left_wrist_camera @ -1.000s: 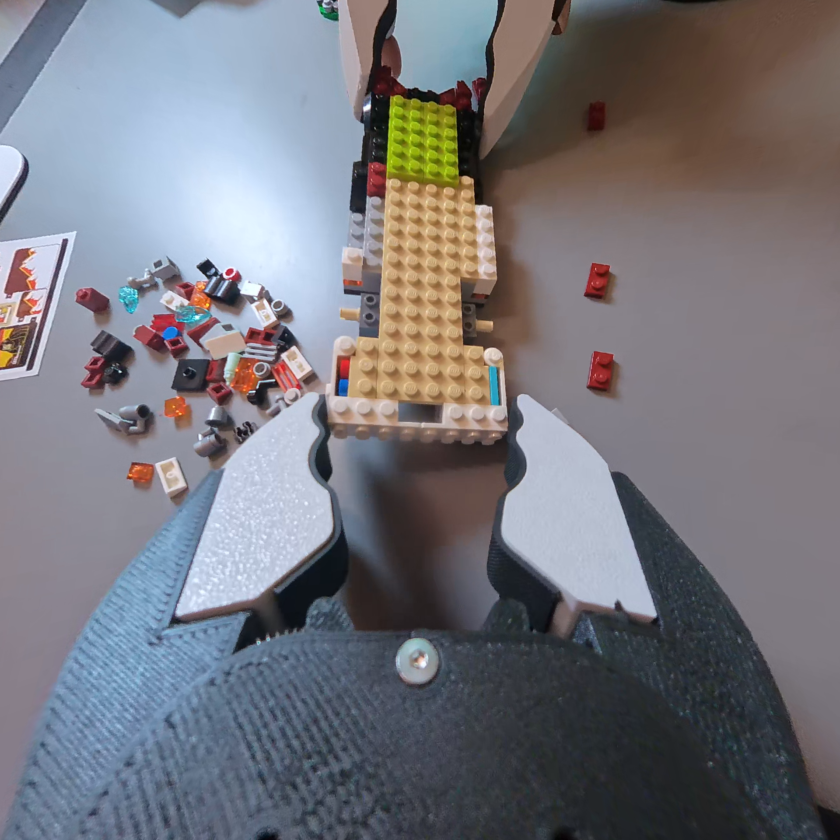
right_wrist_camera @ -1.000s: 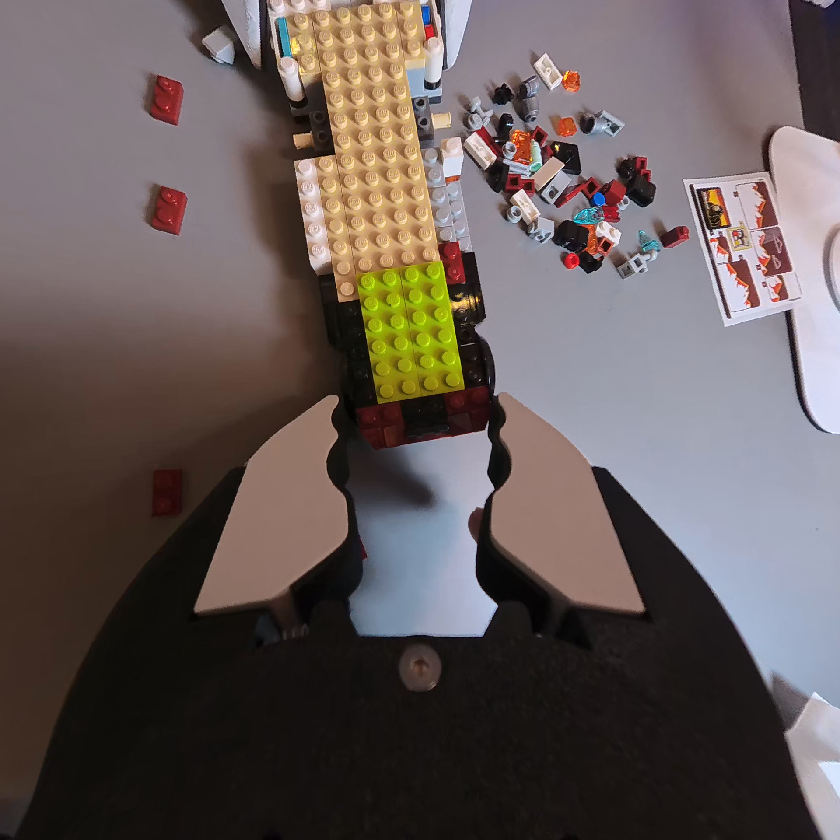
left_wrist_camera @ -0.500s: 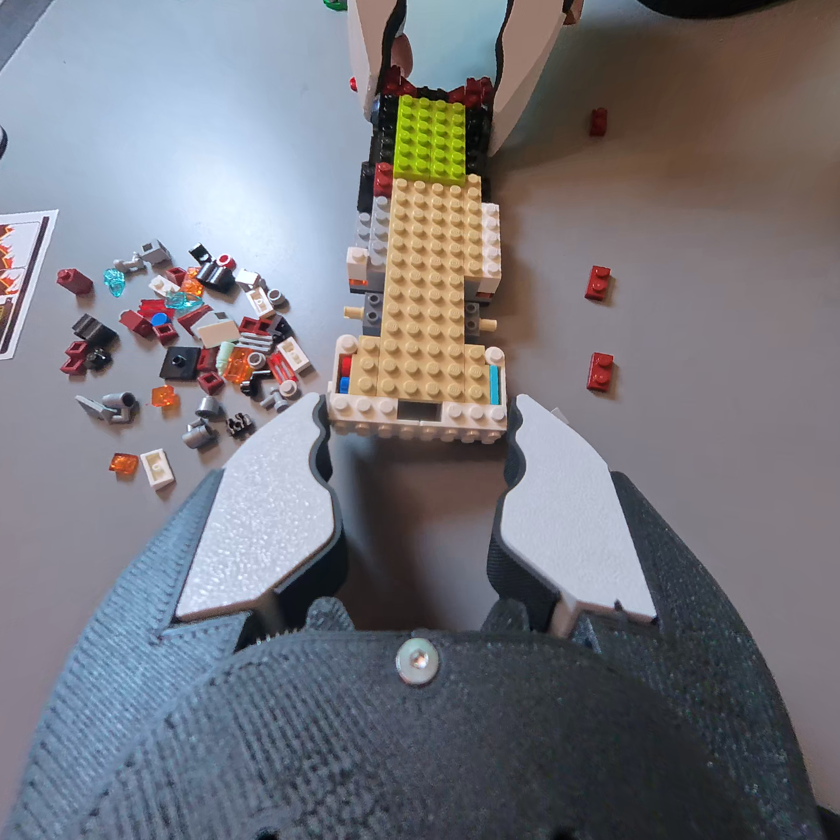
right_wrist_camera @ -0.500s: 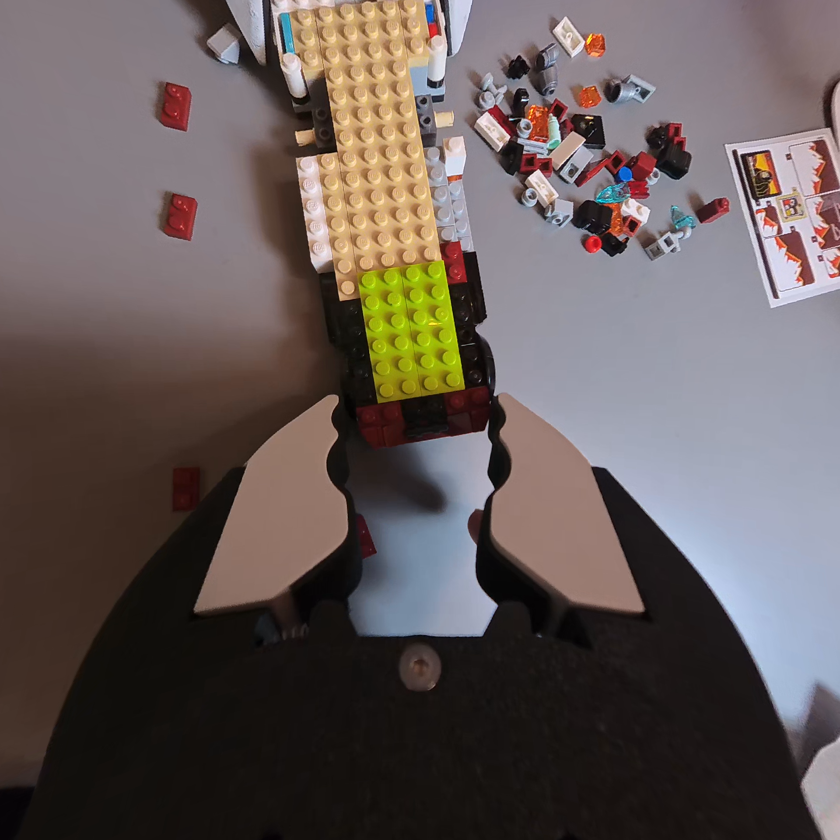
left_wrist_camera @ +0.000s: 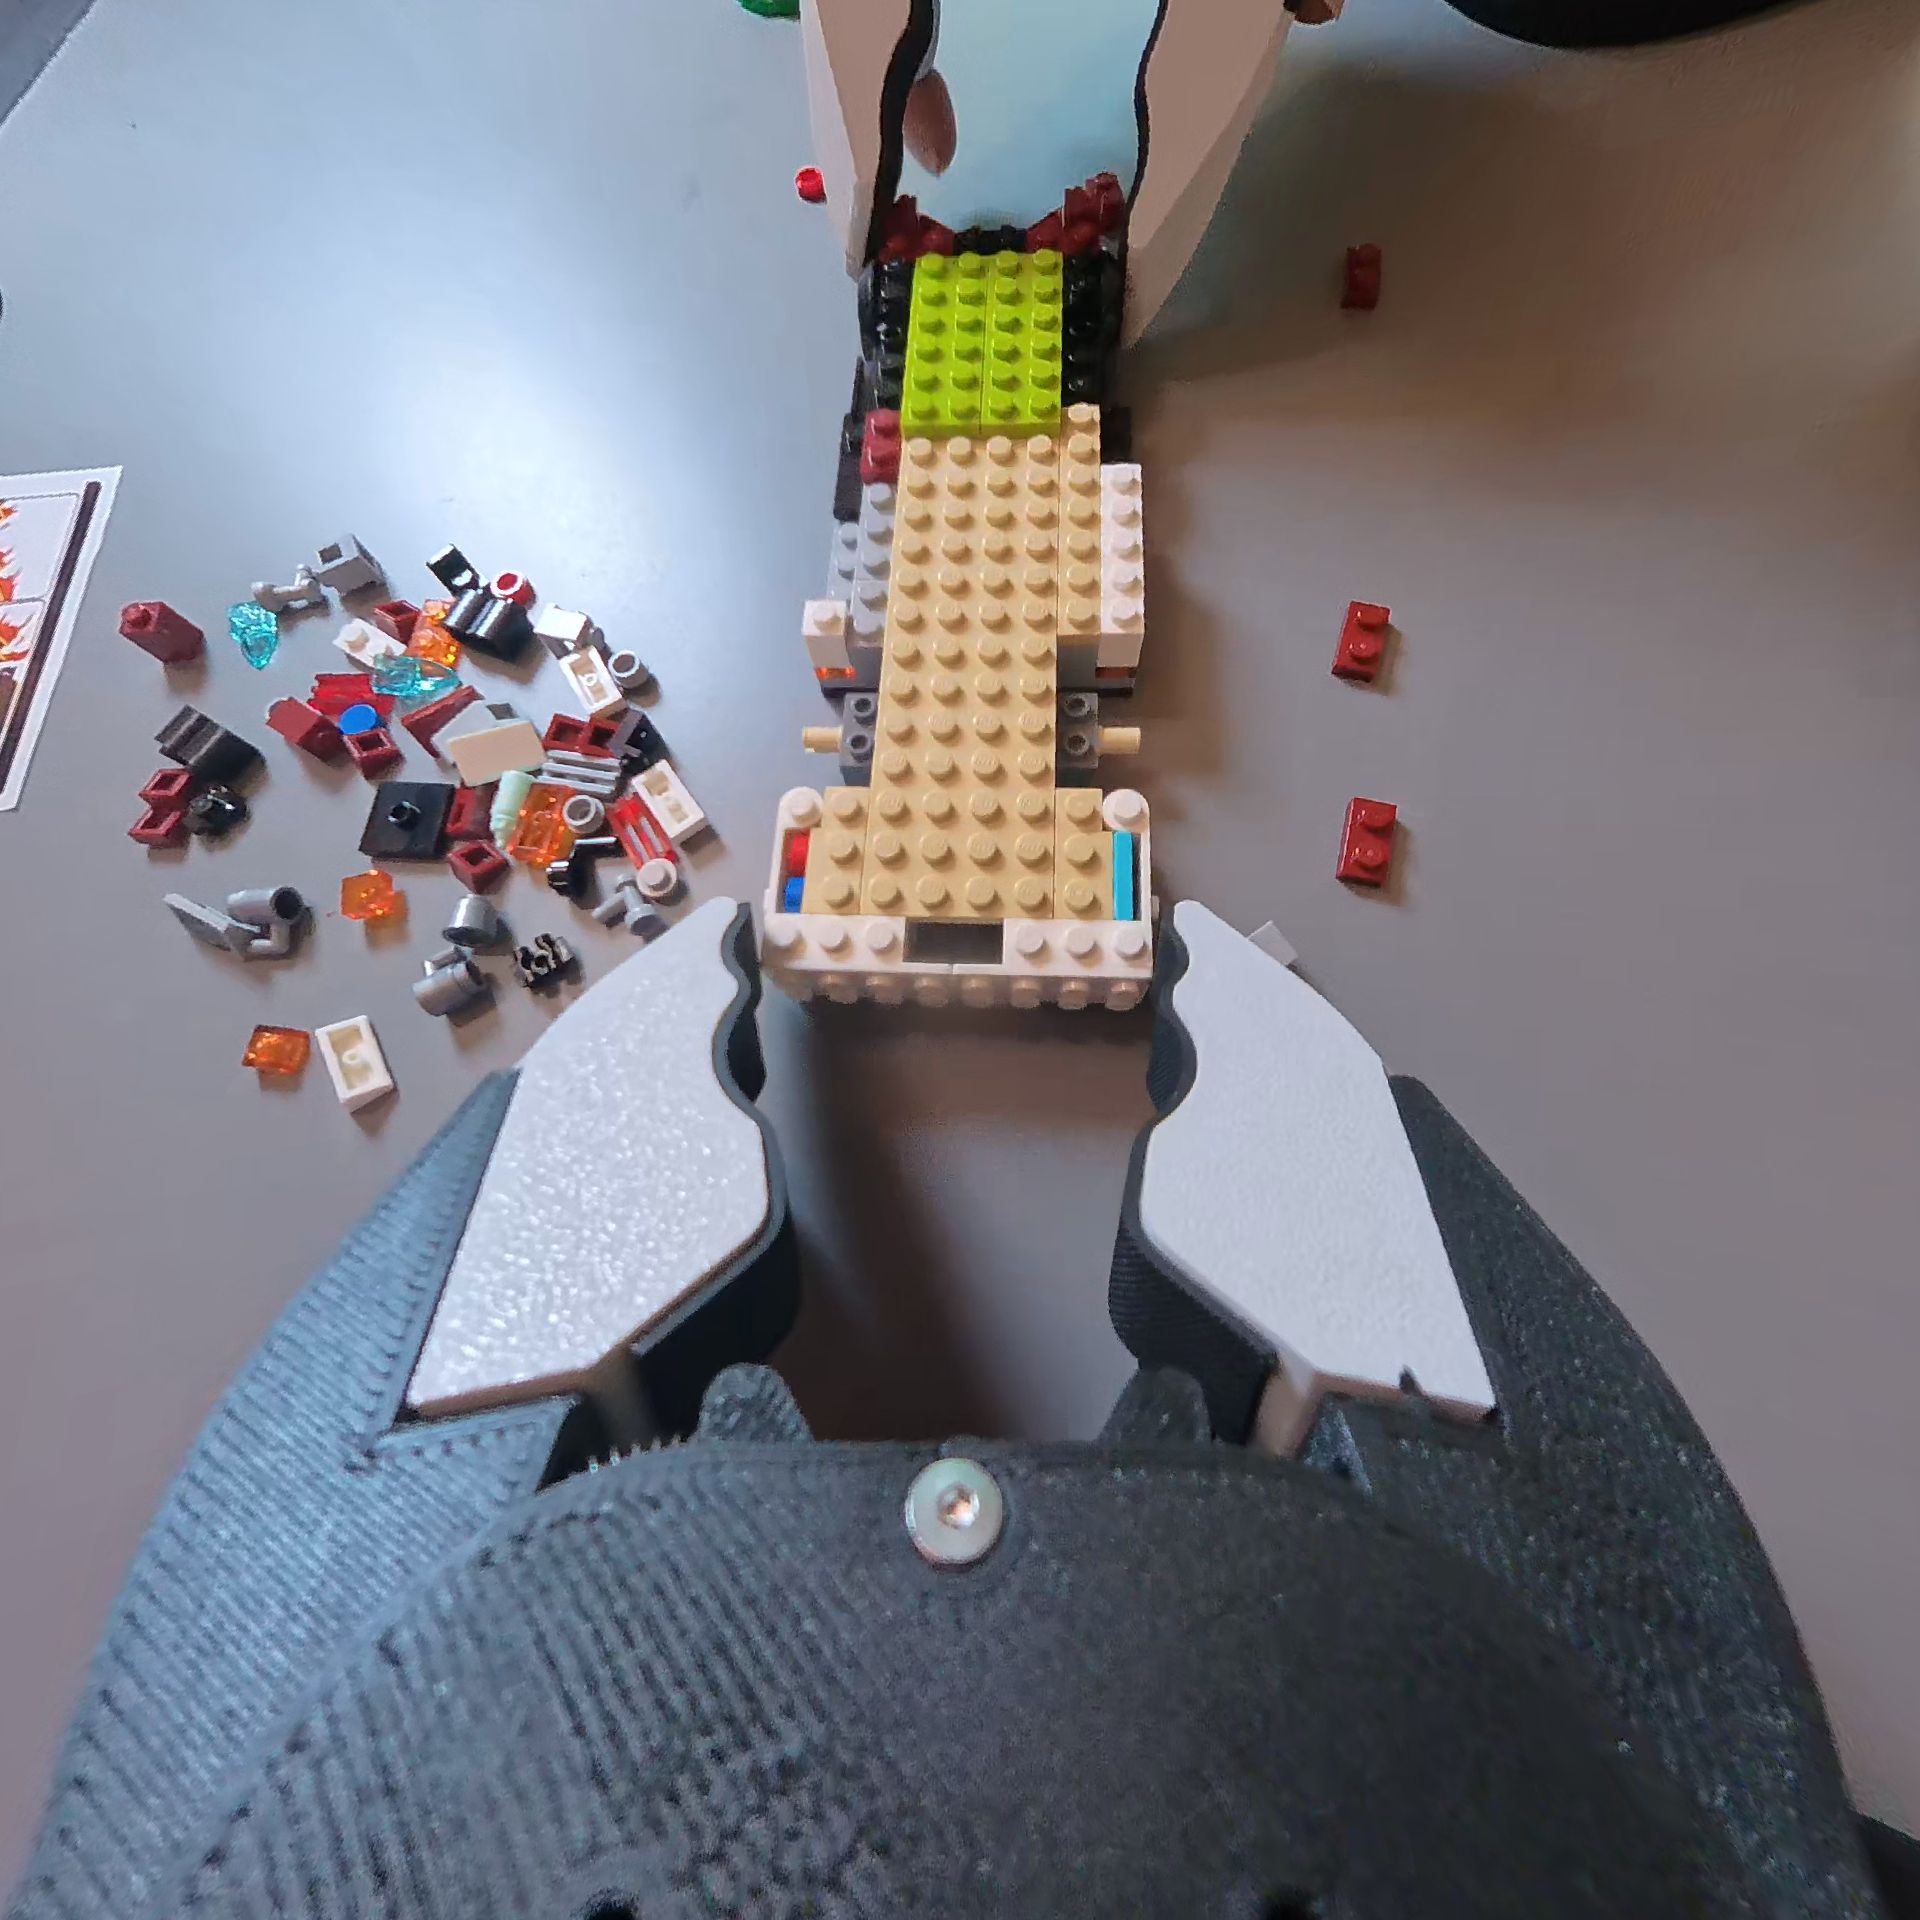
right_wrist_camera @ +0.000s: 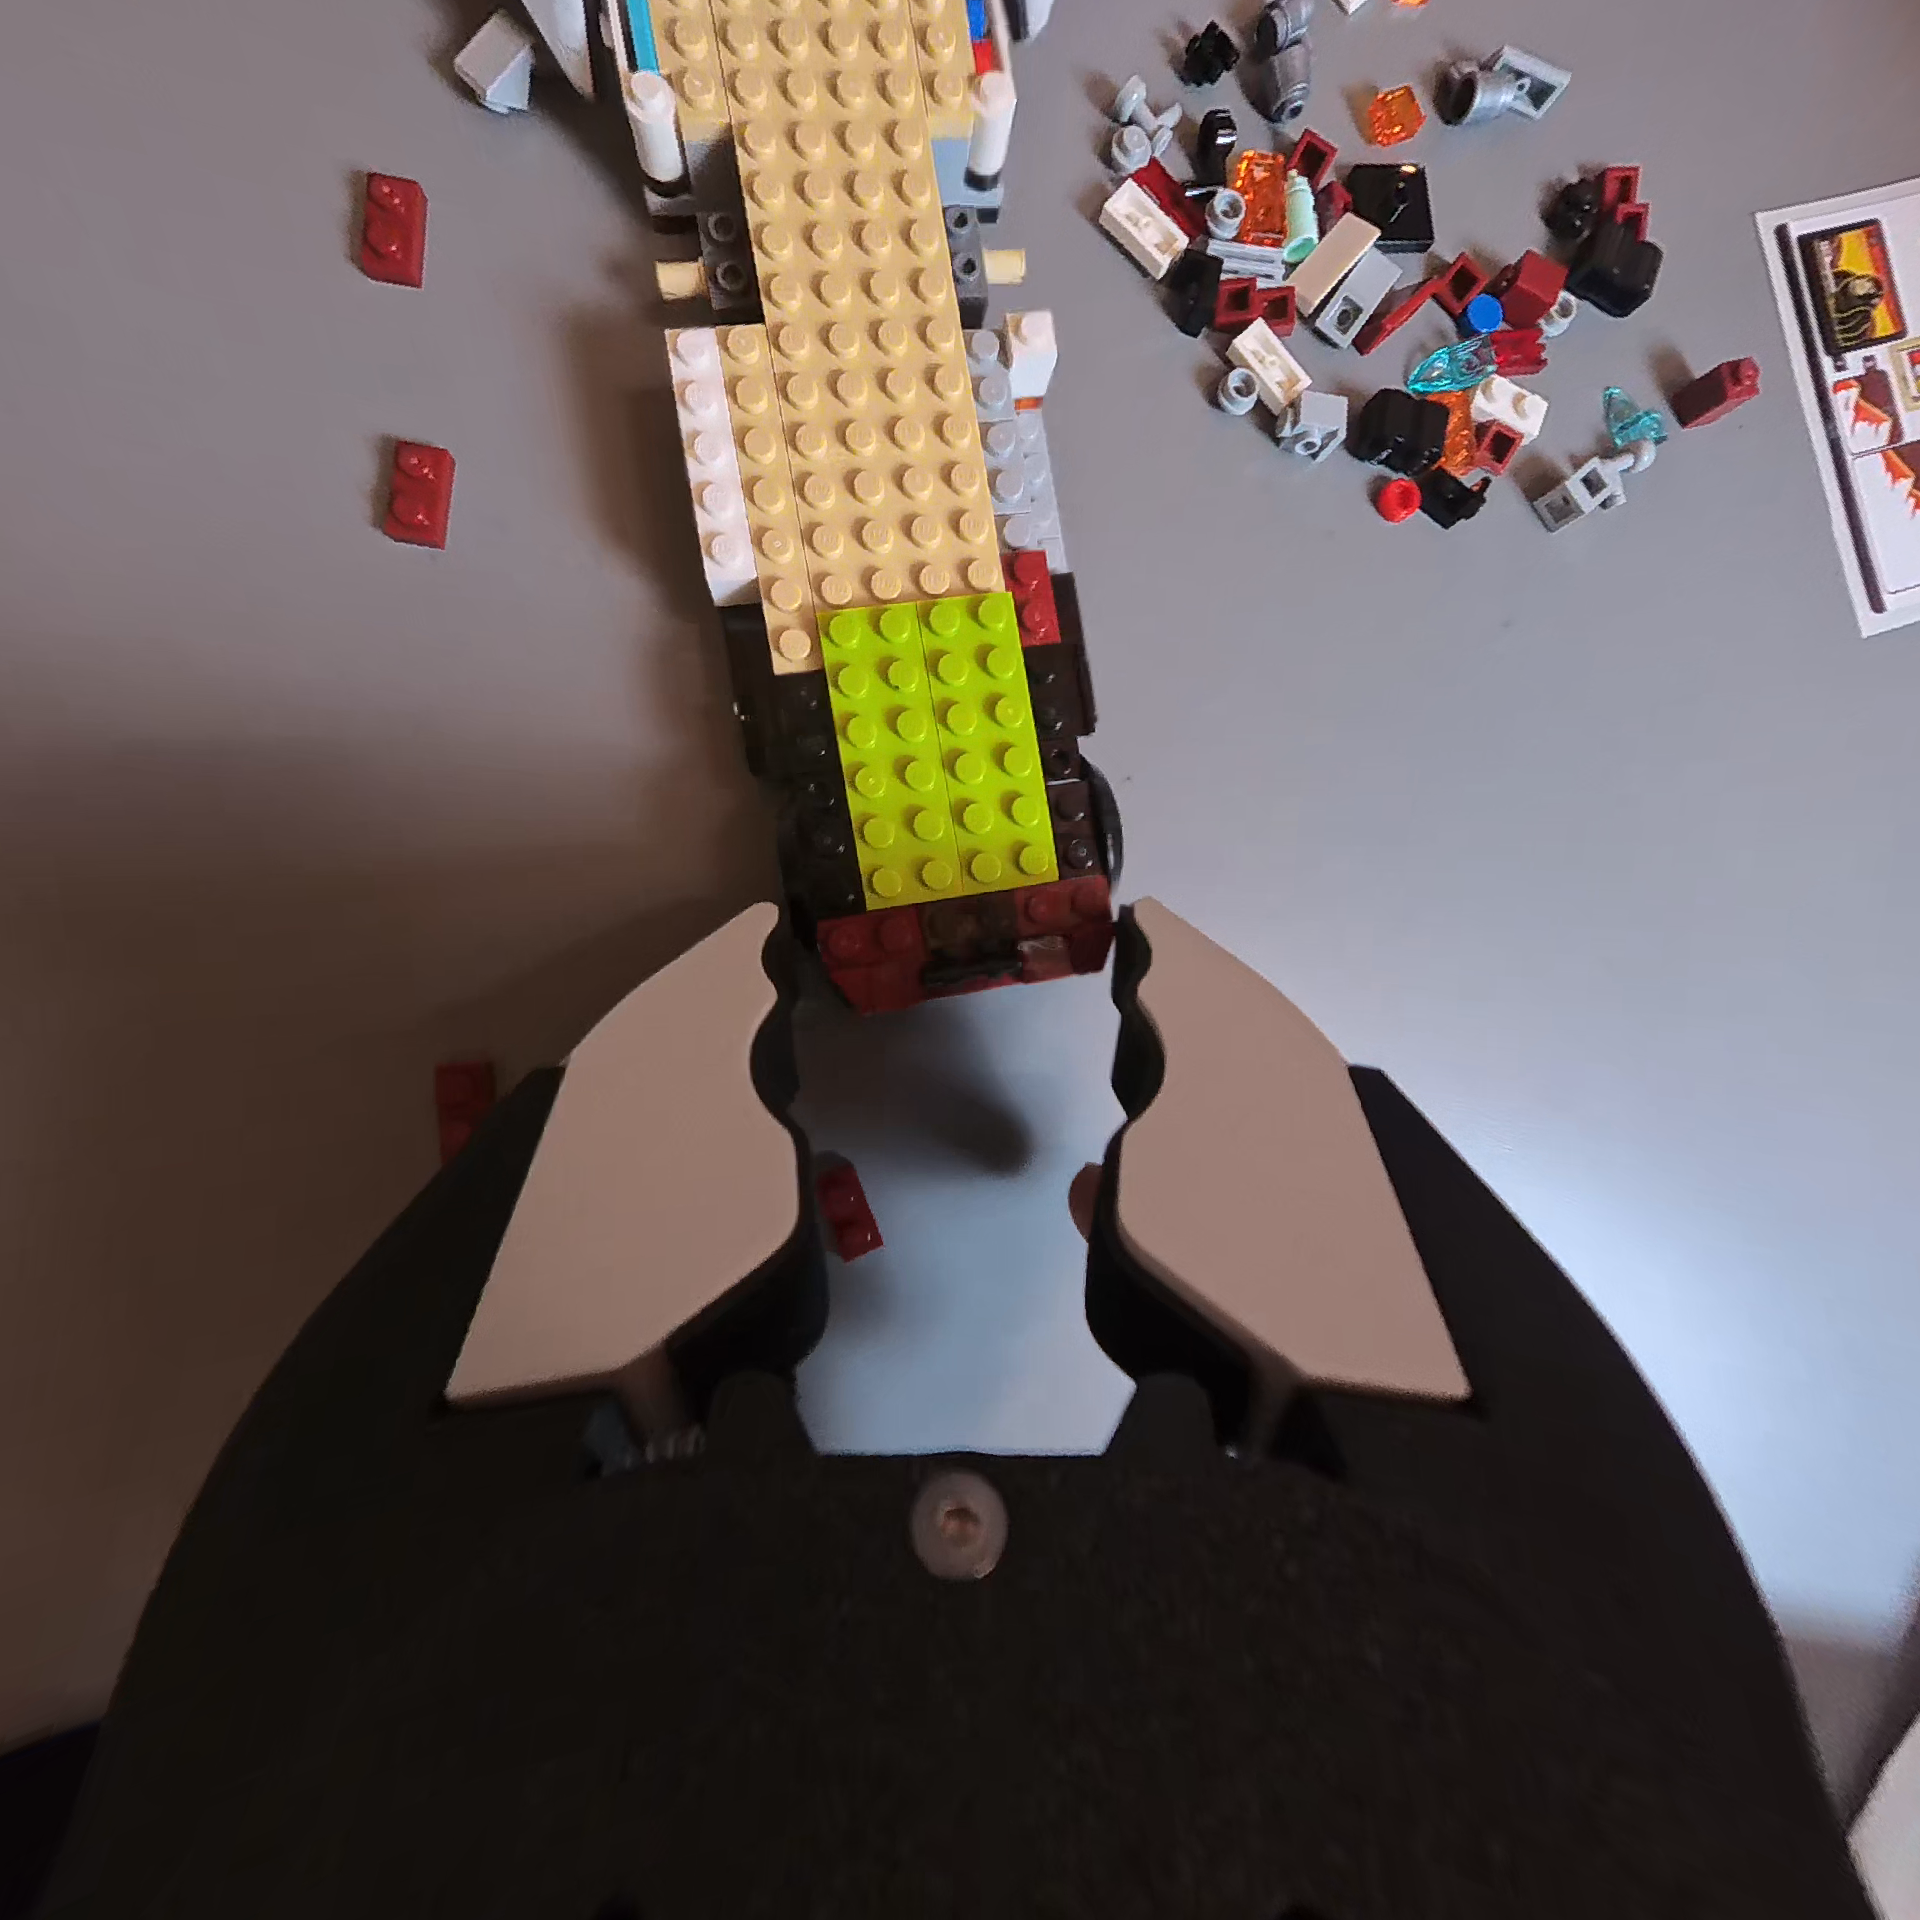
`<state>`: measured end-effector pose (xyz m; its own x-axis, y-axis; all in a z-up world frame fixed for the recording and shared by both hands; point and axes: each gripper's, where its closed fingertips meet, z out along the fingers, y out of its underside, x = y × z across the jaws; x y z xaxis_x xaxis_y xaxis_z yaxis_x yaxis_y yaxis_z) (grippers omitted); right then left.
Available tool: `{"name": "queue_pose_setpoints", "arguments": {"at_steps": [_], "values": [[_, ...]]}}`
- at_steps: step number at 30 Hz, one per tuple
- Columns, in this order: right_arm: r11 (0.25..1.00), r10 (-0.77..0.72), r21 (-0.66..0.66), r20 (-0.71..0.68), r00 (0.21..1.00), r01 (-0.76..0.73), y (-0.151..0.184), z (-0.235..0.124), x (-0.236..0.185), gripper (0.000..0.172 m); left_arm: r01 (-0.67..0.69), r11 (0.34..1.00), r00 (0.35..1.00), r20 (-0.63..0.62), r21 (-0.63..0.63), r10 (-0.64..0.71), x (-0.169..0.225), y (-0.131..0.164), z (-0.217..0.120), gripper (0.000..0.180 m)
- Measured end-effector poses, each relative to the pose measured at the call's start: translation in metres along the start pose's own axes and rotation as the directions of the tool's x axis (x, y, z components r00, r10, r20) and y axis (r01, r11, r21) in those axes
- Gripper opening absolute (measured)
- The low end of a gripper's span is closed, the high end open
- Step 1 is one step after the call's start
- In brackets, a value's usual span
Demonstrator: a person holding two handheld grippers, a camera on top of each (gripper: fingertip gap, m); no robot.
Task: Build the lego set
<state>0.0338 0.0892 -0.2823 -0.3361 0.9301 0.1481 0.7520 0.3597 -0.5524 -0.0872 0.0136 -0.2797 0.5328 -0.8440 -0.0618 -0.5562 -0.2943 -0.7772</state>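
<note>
A long brick model (left_wrist_camera: 977,644) with a tan studded top and a lime green plate (left_wrist_camera: 982,343) stretches between my two grippers over the grey table (left_wrist_camera: 1558,1039). My left gripper (left_wrist_camera: 956,935) is shut on its white end (left_wrist_camera: 862,945), with one pad against each side. My right gripper (right_wrist_camera: 951,935) is shut on the dark red end (right_wrist_camera: 862,956) of the model (right_wrist_camera: 862,395), just past the lime plate (right_wrist_camera: 940,748). The right gripper also shows at the top of the left wrist view (left_wrist_camera: 997,239), with its fingers on either side of that far end.
A pile of small loose bricks (left_wrist_camera: 436,748) lies left of the model, also in the right wrist view (right_wrist_camera: 1371,312). A sticker sheet (left_wrist_camera: 42,623) lies beyond it. Dark red two-stud plates (left_wrist_camera: 1361,642) (left_wrist_camera: 1366,842) lie on the other side. One more plate (right_wrist_camera: 847,1210) lies under the right gripper.
Both grippers' jaws have narrowed slightly on the model's ends. The model keeps its place between them while the loose bricks and sticker sheet shift in both views. The dark red end has twisted a little.
</note>
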Motion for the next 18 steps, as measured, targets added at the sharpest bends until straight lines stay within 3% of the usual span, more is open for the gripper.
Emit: {"name": "queue_pose_setpoints", "arguments": {"at_steps": [6,12,18], "values": [[0.999,0.024,0.022,-0.029,0.999,-0.023,0.0,-0.013,0.002,0.056,-0.002,1.0,1.0,0.0,-0.003,0.002,0.0,0.001,-0.001,0.073],[0.996,0.085,0.001,0.094,0.992,-0.085,0.01,-0.043,-0.042,0.041,-0.008,1.0,1.0,-0.002,-0.006,0.008,0.001,0.001,-0.001,0.073],[0.996,0.073,-0.062,0.111,0.991,-0.066,0.017,-0.035,-0.076,0.03,-0.019,1.0,1.0,-0.002,-0.009,0.019,0.001,0.002,-0.001,0.073]]}}
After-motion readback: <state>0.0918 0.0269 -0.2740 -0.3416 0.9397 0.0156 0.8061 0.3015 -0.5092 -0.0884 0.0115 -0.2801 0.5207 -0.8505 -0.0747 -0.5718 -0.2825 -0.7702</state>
